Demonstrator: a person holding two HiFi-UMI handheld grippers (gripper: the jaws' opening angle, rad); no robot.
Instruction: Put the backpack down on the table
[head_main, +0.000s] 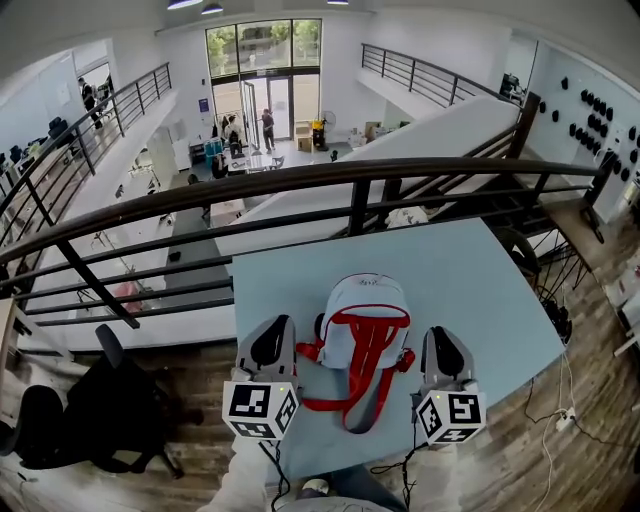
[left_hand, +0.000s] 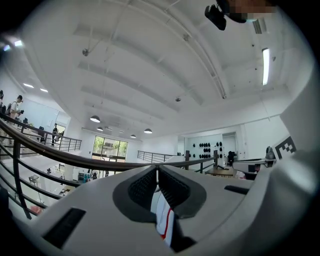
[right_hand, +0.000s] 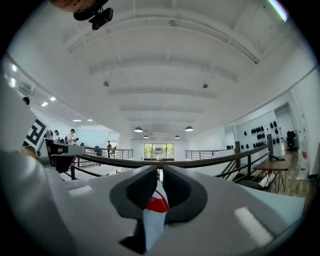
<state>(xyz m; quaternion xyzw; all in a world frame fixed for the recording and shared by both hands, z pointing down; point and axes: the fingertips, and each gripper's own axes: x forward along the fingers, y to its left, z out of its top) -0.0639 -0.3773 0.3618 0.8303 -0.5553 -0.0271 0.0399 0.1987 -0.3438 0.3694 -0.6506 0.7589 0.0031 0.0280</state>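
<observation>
A white backpack (head_main: 362, 320) with red straps shows over the near part of the light blue table (head_main: 480, 290), its straps facing up. I cannot tell whether it rests on the table or hangs just above it. My left gripper (head_main: 281, 330) is at its left side and shut on it; in the left gripper view, white and red fabric (left_hand: 163, 216) is pinched between the dark pads (left_hand: 144, 187). My right gripper (head_main: 436, 335) is shut on the right side, with white and red fabric (right_hand: 155, 207) squeezed between its jaws. Both grippers point level, away from me.
A dark metal railing (head_main: 300, 185) runs just behind the table, with a drop to a lower floor beyond. A black office chair (head_main: 110, 410) stands at the lower left. Cables and a power strip (head_main: 562, 418) lie on the wooden floor at the right.
</observation>
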